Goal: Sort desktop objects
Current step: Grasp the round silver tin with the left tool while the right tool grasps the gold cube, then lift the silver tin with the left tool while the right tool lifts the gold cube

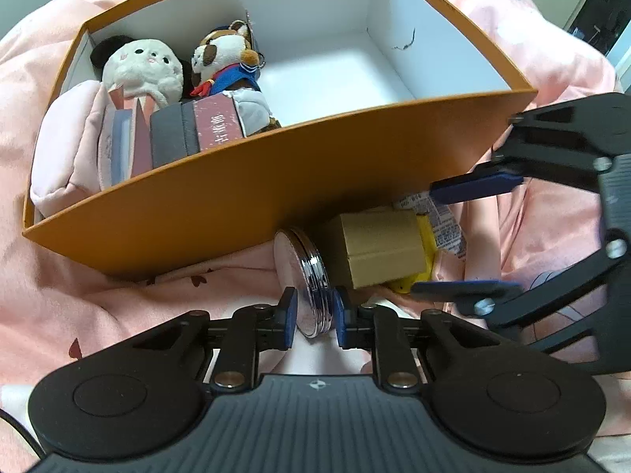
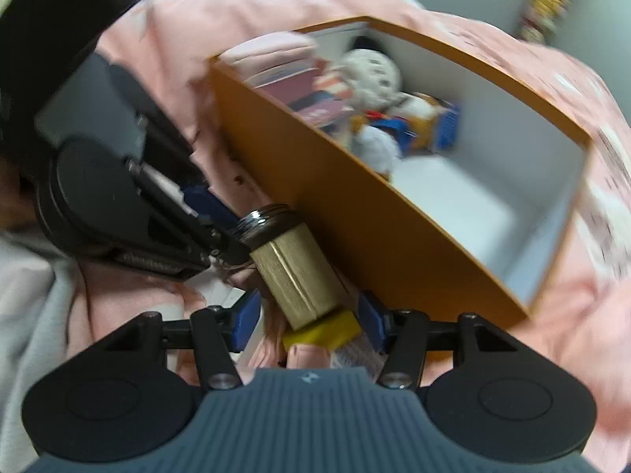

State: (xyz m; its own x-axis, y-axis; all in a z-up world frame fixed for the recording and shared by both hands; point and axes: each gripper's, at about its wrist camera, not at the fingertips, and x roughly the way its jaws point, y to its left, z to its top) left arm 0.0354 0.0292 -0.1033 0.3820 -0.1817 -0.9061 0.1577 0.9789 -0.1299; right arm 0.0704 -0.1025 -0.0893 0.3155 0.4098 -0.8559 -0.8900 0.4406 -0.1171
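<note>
An orange box (image 1: pixel 276 181) with a white inside lies on pink bedding; it holds two plush toys (image 1: pixel 142 67), books (image 1: pixel 213 126) and a pink pouch (image 1: pixel 67 149). My left gripper (image 1: pixel 313 309) straddles a round silver compact mirror (image 1: pixel 305 276) standing on edge before the box, pads close to both faces. A tan small box (image 1: pixel 378 248) lies beside it on a yellow item (image 1: pixel 428 244). My right gripper (image 1: pixel 461 236) is open around the tan box; in the right wrist view (image 2: pixel 309 315) its pads flank the tan box (image 2: pixel 295 272).
A printed packet (image 1: pixel 441 220) lies behind the tan box against the orange wall. The right half of the box floor (image 1: pixel 335 71) is bare white. Pink bedding (image 1: pixel 98 307) surrounds everything. The right wrist view is motion-blurred.
</note>
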